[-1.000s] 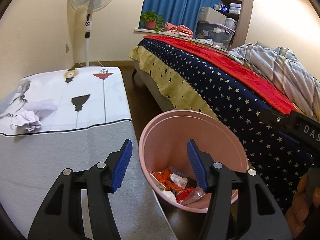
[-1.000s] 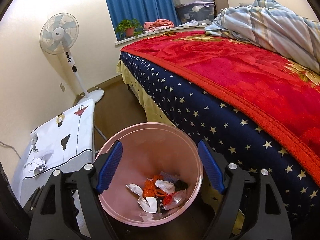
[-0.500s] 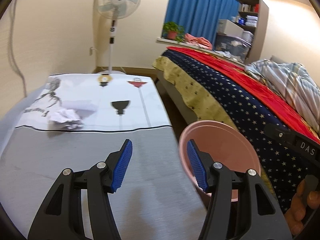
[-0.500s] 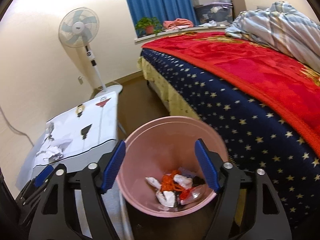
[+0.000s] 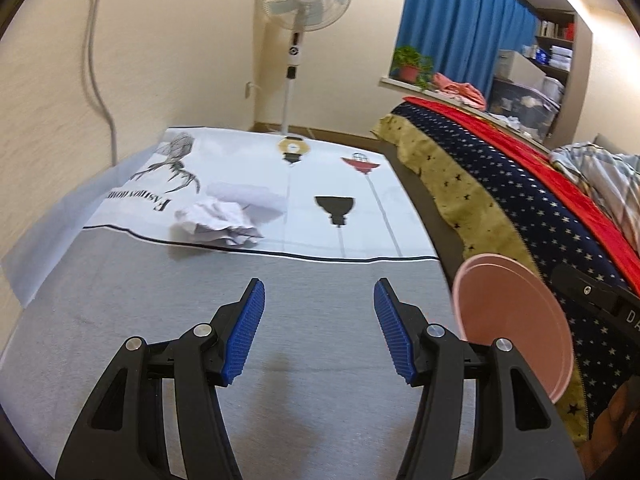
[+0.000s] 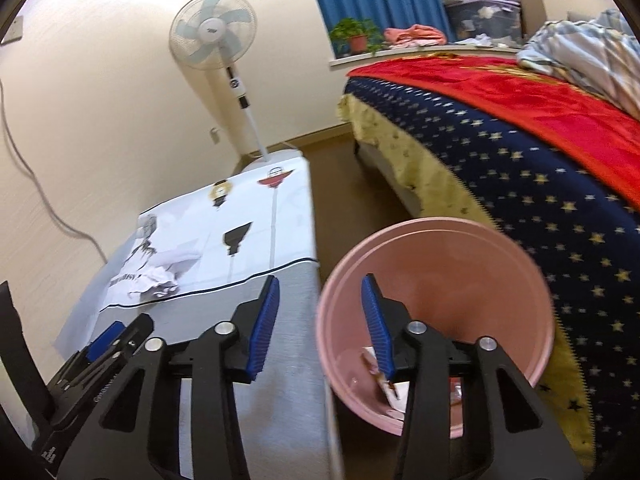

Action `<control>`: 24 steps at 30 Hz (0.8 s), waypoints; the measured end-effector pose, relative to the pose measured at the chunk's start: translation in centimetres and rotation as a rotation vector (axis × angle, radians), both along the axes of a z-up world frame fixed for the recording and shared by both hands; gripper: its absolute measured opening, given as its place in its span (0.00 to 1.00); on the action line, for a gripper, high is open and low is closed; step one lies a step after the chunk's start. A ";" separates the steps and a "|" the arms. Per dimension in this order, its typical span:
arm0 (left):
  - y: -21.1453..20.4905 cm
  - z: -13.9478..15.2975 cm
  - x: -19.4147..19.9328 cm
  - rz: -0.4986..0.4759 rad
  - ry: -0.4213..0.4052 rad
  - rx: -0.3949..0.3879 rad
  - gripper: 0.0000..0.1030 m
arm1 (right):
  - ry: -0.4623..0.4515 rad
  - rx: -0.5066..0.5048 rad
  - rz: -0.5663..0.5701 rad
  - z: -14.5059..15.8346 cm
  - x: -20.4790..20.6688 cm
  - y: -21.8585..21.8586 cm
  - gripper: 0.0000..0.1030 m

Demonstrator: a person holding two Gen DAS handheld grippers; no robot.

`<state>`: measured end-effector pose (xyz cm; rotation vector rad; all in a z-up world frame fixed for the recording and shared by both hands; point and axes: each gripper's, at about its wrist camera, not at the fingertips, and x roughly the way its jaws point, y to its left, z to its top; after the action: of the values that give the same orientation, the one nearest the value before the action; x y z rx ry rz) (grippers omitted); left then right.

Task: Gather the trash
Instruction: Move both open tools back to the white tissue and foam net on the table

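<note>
While both grippers pointed out over the cloth-covered table (image 5: 280,360), neither carried anything: the left gripper (image 5: 318,330) stood about half open with only bare grey cloth between its blue pads, and the right gripper (image 6: 320,322) was closing its jaws on nothing, its left finger over the table edge and its right finger over the mouth of the pink bin (image 6: 440,280). That bin sat just beside the table's right edge, between the table and the bed (image 6: 540,184), with a few scraps already lying at its bottom. Farther out, on the white printed part of the cloth, lay the crumpled paper (image 5: 218,224), the one loose piece of trash that showed on the table. From the left gripper it lay ahead and somewhat to the left, well apart from the fingertips; from the right gripper it lay farther off to the left, past the left gripper's own body. The wad looked wider than deep, its long axis running roughly left to right. By that layout the left hand seemed the nearer and better placed to take it.
</note>
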<state>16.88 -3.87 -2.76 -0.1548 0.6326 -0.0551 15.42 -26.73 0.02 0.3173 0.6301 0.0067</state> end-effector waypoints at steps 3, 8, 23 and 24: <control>0.9 -0.5 0.4 0.027 0.006 -0.002 0.55 | 0.004 0.037 0.050 -0.5 1.0 1.0 0.25; 2.8 -1.0 1.0 0.096 0.001 -0.012 0.55 | 0.011 0.118 0.132 -1.5 2.9 3.1 0.22; 8.4 -2.1 4.0 0.288 -0.006 -0.089 0.55 | 0.033 0.265 0.327 -3.9 9.0 8.6 0.25; 8.6 -2.2 4.3 0.295 -0.007 -0.095 0.55 | 0.036 0.268 0.335 -4.0 9.4 8.9 0.25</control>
<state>21.14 4.77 -4.92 -0.3375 0.5954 0.1989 24.86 -17.84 -4.02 0.4681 0.7133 0.4099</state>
